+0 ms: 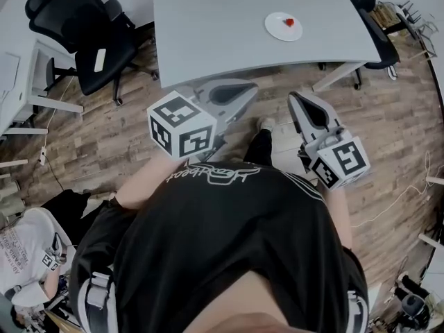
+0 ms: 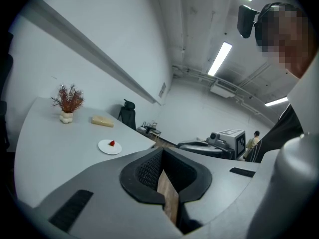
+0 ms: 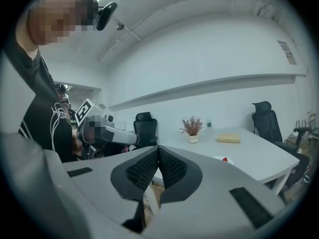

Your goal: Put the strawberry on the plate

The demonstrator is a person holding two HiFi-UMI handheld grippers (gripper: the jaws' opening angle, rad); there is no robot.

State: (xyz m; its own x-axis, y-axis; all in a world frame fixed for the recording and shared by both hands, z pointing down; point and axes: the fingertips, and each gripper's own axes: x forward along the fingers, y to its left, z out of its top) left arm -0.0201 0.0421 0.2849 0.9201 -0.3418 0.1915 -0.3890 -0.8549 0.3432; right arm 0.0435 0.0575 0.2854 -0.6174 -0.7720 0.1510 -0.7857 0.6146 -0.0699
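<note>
The strawberry [image 1: 289, 22] lies on the white plate [image 1: 277, 33], a little toward 2 o'clock from the plate's middle, and the plate stands on the grey table [image 1: 222, 40] at about 1 o'clock from the person in the head view. So I judge the task as done. The left gripper [image 2: 162, 151] has its jaws closed together with nothing between them, and the right gripper [image 3: 158, 147] is the same, pressed shut and empty. Both are near the person's body, well apart from the table. The danger now is small but real. If a gripper goes to the plate once more, closed jaws can only push, and the round fruit may roll off the flat plate. A knock of the body against the table edge at 12 o'clock could also shake it. The office chair [image 1: 97, 44] at 10 o'clock may catch the left elbow.
</note>
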